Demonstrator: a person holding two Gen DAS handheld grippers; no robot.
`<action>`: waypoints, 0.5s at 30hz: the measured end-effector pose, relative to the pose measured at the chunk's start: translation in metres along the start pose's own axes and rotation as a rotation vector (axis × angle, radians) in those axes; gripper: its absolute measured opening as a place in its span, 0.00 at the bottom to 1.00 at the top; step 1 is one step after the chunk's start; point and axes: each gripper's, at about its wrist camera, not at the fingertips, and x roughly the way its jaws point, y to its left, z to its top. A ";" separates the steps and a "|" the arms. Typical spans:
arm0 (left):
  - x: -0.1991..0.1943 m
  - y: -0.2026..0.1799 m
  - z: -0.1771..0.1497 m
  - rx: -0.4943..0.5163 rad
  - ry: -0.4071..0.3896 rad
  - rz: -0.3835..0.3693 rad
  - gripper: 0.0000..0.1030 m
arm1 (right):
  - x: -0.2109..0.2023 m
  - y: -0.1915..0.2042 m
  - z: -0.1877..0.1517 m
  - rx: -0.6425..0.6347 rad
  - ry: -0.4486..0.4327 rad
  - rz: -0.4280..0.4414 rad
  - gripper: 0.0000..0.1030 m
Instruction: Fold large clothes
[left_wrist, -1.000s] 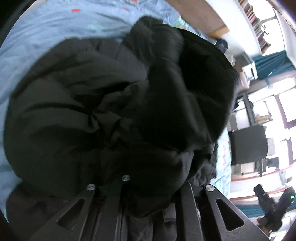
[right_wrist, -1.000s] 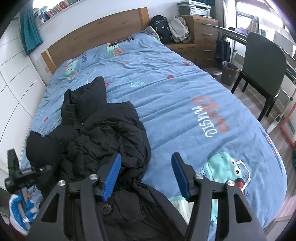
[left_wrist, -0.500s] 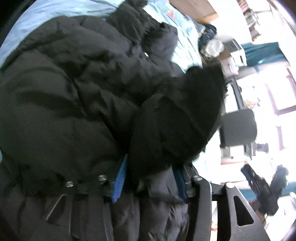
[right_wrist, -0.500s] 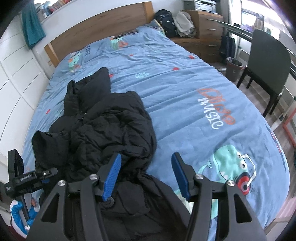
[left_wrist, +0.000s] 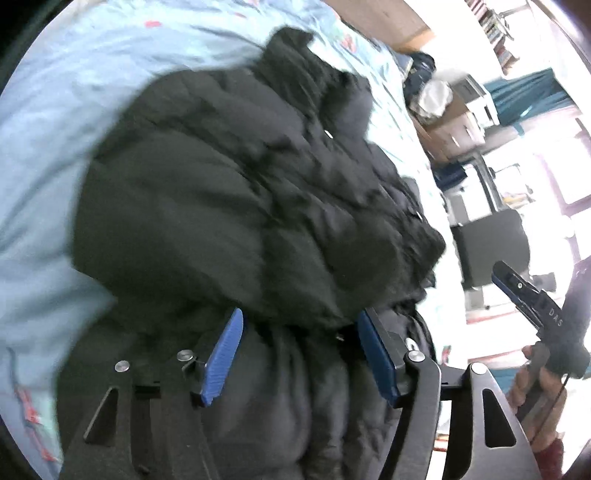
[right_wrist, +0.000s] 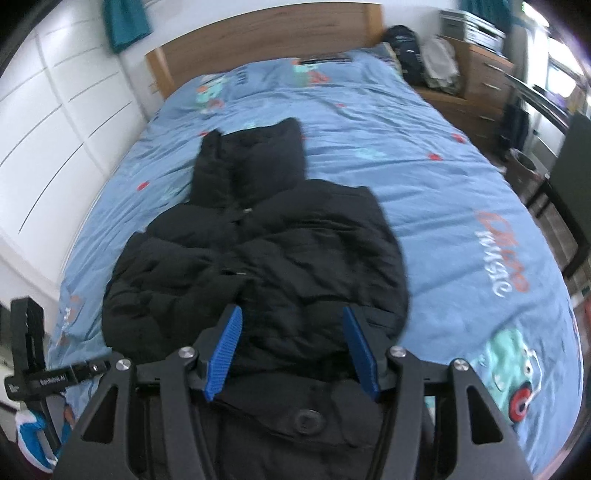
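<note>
A: Left gripper (left_wrist: 301, 354) status?

B: Fingers apart, blue pads (left_wrist: 223, 363) clear of fabric as far as I can see. They've just been opening. Black puffer jacket (left_wrist: 236, 206) bulges between and just ahead of the fingers, but nothing is pinched. View is motion-blurred, so pad contact on the right pad is hard to call.

A: Right gripper (right_wrist: 291, 350)?

B: Fingers apart too, roughly half spread, pointing down at the jacket (right_wrist: 266, 266). Jacket fabric lies under and between the fingertips (right_wrist: 360, 350), not clamped. A round button or snap sits just behind the fingers, near the frame.

A: Where's the jacket overall?

B: On the bed (right_wrist: 424, 177), on the blue printed duvet. Bunched in a heap straight ahead of the right fingers; the hood end runs away from the fingertips toward the wooden headboard (right_wrist: 266, 40). The near edge runs back under both grippers. Lettering and a cartoon print on the duvet sit to the right of the right fingers, well apart from the jacket.

A: Can each camera see the other unit?

B: Yes. The left view shows the right unit beyond its right finger, gripped by a hand (left_wrist: 532, 384). The right view shows the left unit's black handle to the left of its left finger, low at the bed edge.
</note>
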 end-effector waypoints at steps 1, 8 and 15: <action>-0.003 0.004 0.005 0.008 -0.010 0.011 0.63 | 0.005 0.010 0.002 -0.010 0.004 0.003 0.54; -0.025 0.049 0.048 0.064 -0.069 0.069 0.65 | 0.038 0.093 0.018 -0.062 0.000 0.006 0.54; -0.011 0.060 0.070 0.102 -0.098 0.105 0.65 | 0.074 0.133 0.014 -0.155 0.006 -0.001 0.54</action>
